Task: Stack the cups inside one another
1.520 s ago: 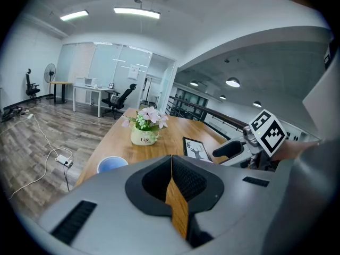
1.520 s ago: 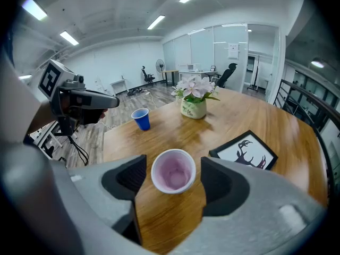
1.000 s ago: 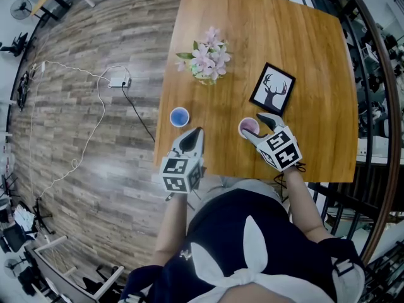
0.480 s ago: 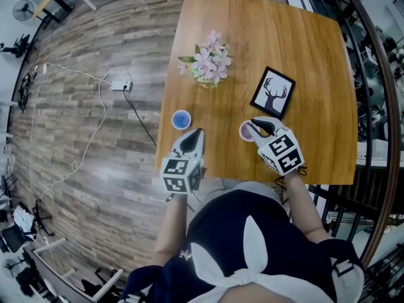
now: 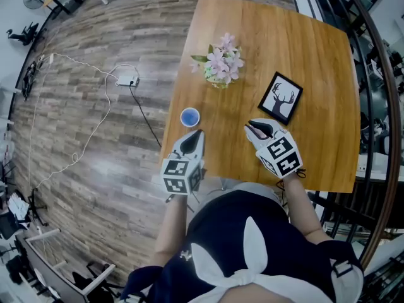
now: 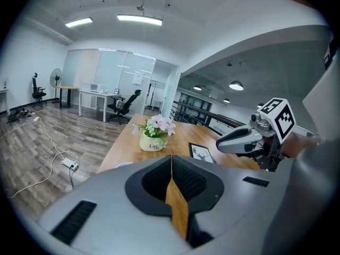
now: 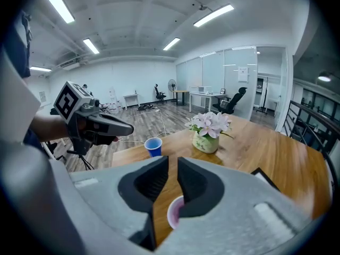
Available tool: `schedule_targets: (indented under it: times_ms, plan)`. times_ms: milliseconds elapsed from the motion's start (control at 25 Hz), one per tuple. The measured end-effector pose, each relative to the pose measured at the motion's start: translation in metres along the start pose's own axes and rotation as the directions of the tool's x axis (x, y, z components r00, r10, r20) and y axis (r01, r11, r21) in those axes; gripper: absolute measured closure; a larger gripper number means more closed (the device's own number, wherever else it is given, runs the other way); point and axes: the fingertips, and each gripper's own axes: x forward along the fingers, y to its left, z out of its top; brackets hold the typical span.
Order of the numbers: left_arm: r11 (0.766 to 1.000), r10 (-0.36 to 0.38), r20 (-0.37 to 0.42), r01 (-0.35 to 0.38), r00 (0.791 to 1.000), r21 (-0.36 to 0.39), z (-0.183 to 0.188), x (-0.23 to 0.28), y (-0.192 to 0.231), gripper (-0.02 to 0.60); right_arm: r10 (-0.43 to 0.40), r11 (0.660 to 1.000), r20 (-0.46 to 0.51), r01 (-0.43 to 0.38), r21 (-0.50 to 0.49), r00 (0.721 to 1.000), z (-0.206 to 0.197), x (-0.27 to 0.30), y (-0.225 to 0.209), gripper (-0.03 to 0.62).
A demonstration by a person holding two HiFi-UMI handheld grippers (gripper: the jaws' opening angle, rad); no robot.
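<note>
Right gripper view shows the right tool, jaws just closed, pinching the pink cup by its rim, the left tool shut on nothing, and the blue cup standing farther off near the tabletop edge, so one cup is grasped and the nesting is not yet done.

The person is wearing a dark navy top with a white bow-like shape across the front. The grey left tongs and right tongs are showing black ribbed pads inside, each carrying a cube of black-and-white square markers.
</note>
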Motion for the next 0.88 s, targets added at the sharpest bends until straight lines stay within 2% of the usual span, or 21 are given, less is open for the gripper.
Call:
schedule_targets:
  times_ms: [400, 880]
  plan:
    - [0.997, 0.071, 0.002, -0.07, 0.997, -0.045, -0.008, -0.031, 0.023, 0.561, 0.074, 0.995, -0.007, -0.075, -0.072, 0.997, 0.028, 0.024, 0.032, 0.356]
    - [0.983, 0.151, 0.018, -0.149, 0.988, -0.112, -0.016, -0.057, 0.045, 0.561, 0.163, 0.974, -0.015, -0.163, -0.159, 0.987, 0.062, 0.058, 0.064, 0.323]
